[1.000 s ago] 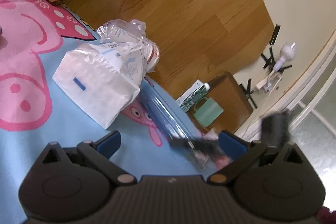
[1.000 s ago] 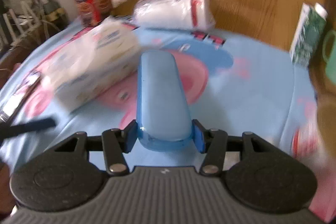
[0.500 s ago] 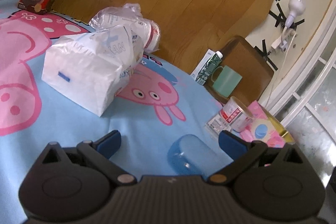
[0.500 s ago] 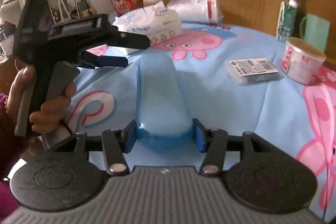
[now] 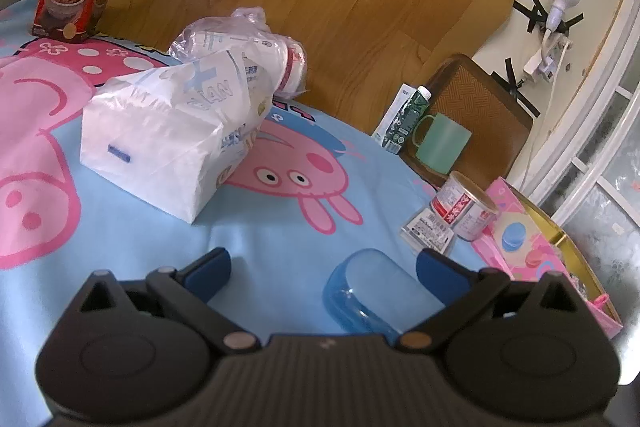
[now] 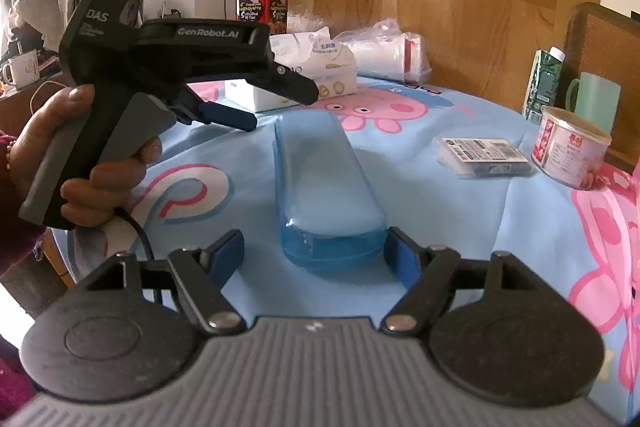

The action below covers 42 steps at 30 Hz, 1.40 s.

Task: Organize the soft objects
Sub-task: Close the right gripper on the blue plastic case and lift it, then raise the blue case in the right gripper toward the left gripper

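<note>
Right gripper [image 6: 316, 251]: spread, your blue case [image 6: 324, 183] lies loose between its fingers, lower centre.
Left gripper [image 5: 322, 265]: spread, empty.
Tissue pack [image 5: 176, 131]: upper left, untouched.
Risk: advancing may shove the case aside.

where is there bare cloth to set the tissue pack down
Bare cloth lies between the tissue pack and the blue case, and left of the case below the left tool. It is crowded around the tin and flat packet.
</note>
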Each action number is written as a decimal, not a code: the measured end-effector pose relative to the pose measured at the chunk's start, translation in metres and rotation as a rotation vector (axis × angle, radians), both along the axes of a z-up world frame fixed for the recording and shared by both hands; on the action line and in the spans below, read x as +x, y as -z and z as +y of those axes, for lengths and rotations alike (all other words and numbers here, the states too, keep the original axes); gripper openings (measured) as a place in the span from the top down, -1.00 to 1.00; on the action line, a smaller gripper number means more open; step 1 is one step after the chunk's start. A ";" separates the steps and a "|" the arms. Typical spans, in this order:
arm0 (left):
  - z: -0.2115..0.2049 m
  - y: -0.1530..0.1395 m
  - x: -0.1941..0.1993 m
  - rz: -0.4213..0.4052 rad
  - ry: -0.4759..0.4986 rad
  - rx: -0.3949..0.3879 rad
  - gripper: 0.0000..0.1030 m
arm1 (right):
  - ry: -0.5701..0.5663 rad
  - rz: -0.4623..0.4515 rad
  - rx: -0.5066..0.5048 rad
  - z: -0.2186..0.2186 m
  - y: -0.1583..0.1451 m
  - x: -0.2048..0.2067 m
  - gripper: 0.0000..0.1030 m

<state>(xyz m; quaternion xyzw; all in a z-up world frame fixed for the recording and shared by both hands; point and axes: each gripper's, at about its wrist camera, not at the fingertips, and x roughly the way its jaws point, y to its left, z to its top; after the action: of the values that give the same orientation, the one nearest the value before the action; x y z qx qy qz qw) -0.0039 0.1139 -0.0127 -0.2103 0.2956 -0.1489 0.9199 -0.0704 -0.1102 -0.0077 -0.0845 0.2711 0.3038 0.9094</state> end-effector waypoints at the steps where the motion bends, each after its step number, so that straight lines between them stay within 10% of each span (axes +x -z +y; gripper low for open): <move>1: -0.002 0.000 0.000 0.000 0.001 0.010 -0.99 | 0.002 0.000 0.004 0.000 0.000 -0.003 -0.59; 11: -0.003 0.000 0.005 0.007 0.012 0.030 -0.99 | 0.007 0.028 -0.018 0.003 0.001 -0.006 -1.00; 42: -0.008 0.000 -0.002 0.000 0.028 0.073 -0.99 | 0.031 -0.047 -0.021 -0.006 -0.006 -0.015 -0.85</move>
<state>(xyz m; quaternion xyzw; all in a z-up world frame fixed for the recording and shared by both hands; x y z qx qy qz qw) -0.0056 0.1063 -0.0125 -0.1727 0.3038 -0.1507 0.9247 -0.0857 -0.1161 -0.0022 -0.0970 0.2544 0.2848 0.9191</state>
